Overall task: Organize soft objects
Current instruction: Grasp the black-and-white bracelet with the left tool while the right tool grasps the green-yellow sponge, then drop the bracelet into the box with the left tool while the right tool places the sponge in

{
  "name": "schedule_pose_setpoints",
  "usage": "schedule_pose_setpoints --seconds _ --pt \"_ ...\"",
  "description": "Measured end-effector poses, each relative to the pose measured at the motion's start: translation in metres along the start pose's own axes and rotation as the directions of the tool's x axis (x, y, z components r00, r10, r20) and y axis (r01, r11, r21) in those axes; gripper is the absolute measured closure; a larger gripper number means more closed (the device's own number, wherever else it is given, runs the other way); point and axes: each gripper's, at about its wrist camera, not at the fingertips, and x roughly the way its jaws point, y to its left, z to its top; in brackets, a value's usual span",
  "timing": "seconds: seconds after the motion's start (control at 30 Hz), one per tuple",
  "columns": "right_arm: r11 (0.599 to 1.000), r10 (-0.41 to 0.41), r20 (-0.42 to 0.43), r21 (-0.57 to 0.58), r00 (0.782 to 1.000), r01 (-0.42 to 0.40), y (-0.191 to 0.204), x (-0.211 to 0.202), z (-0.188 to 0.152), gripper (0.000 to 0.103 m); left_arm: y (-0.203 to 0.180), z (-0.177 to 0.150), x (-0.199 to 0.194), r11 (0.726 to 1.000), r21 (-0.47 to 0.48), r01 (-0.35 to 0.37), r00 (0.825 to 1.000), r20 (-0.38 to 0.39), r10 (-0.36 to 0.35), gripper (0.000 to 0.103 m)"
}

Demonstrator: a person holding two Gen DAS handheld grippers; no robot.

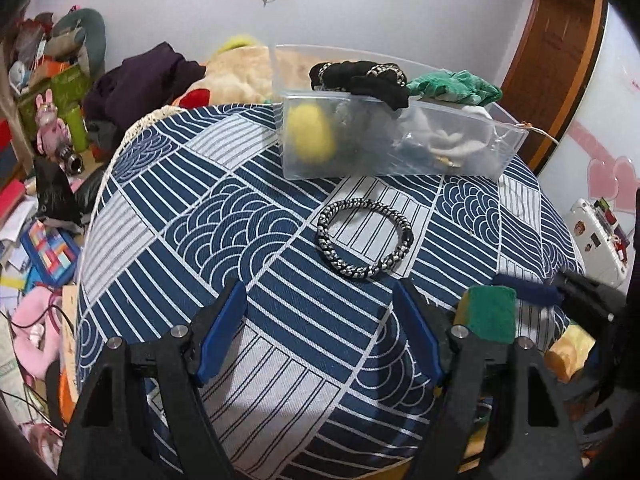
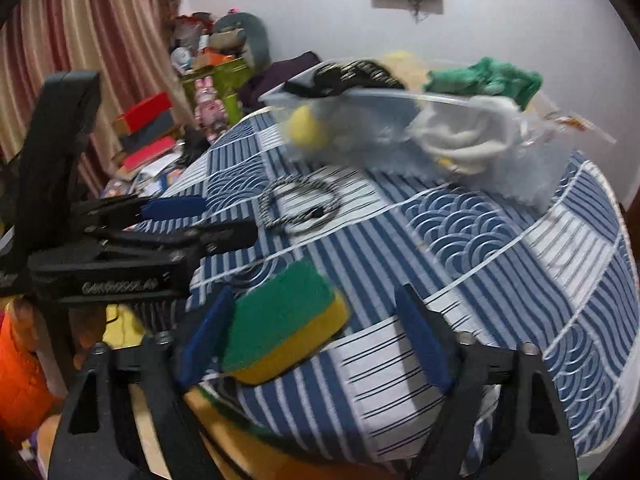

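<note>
A clear plastic bin [image 1: 360, 152] stands at the far side of the blue patterned tablecloth [image 1: 240, 248]. It holds a yellow ball [image 1: 312, 136] and pale cloths; black scrunchies [image 1: 360, 78] and a green cloth [image 1: 456, 86] hang on its rim. A black-and-white braided ring [image 1: 365, 238] lies in front of it, also in the right wrist view [image 2: 300, 206]. My left gripper [image 1: 320, 328] is open and empty, short of the ring. A green-and-yellow sponge [image 2: 284, 324] lies between the open fingers of my right gripper [image 2: 316, 344], against the left finger. The sponge also shows in the left wrist view [image 1: 490, 314].
The table edge drops off on the left to a cluttered floor with books and toys [image 1: 36, 248]. Dark clothes [image 1: 136, 80] and a beige plush [image 1: 240, 76] lie behind the table. A wooden door [image 1: 560, 60] is at the right. The left gripper [image 2: 172, 216] shows left of the sponge.
</note>
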Motion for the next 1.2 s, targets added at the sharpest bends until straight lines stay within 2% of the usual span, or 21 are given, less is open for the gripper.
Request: schedule_pose_setpoints --seconds 0.03,0.2,0.5,0.57,0.73,0.8,1.03,1.2 --pt "1.000 0.020 0.006 0.003 1.000 -0.020 0.000 -0.001 0.000 0.052 0.000 0.000 0.000 1.000 -0.003 0.002 1.000 0.003 -0.002 0.033" --pt "0.999 0.047 0.032 0.010 0.998 -0.047 -0.001 -0.003 -0.001 0.061 -0.005 0.009 0.003 1.000 0.016 -0.003 1.000 0.022 0.003 0.046" --pt "0.995 -0.054 0.122 0.091 0.991 0.043 -0.026 -0.027 0.006 0.063 -0.008 0.031 0.023 1.000 0.022 -0.005 1.000 0.013 0.005 0.064" --pt "0.991 -0.079 0.134 0.120 0.988 0.063 -0.036 -0.032 0.006 0.063 -0.008 0.032 0.029 1.000 0.021 -0.005 1.000 -0.001 0.005 0.076" --pt "0.981 -0.122 0.153 0.172 0.981 0.095 -0.059 -0.044 0.010 0.063 -0.009 0.032 0.033 1.000 0.028 -0.008 1.000 -0.007 0.008 0.096" --pt "0.977 -0.140 0.160 0.184 0.977 0.109 -0.063 -0.047 0.011 0.063 -0.010 0.031 0.028 1.000 0.020 0.022 1.000 0.001 -0.022 0.096" --pt "0.973 -0.172 0.188 0.188 0.967 0.136 -0.074 -0.060 0.018 0.063 -0.020 0.035 -0.005 0.999 0.039 0.037 0.996 0.083 -0.040 0.097" --pt "0.971 -0.192 0.228 0.182 0.955 0.152 -0.077 -0.067 0.031 0.063 -0.033 0.045 -0.028 0.994 0.081 0.070 0.988 0.134 -0.080 0.097"
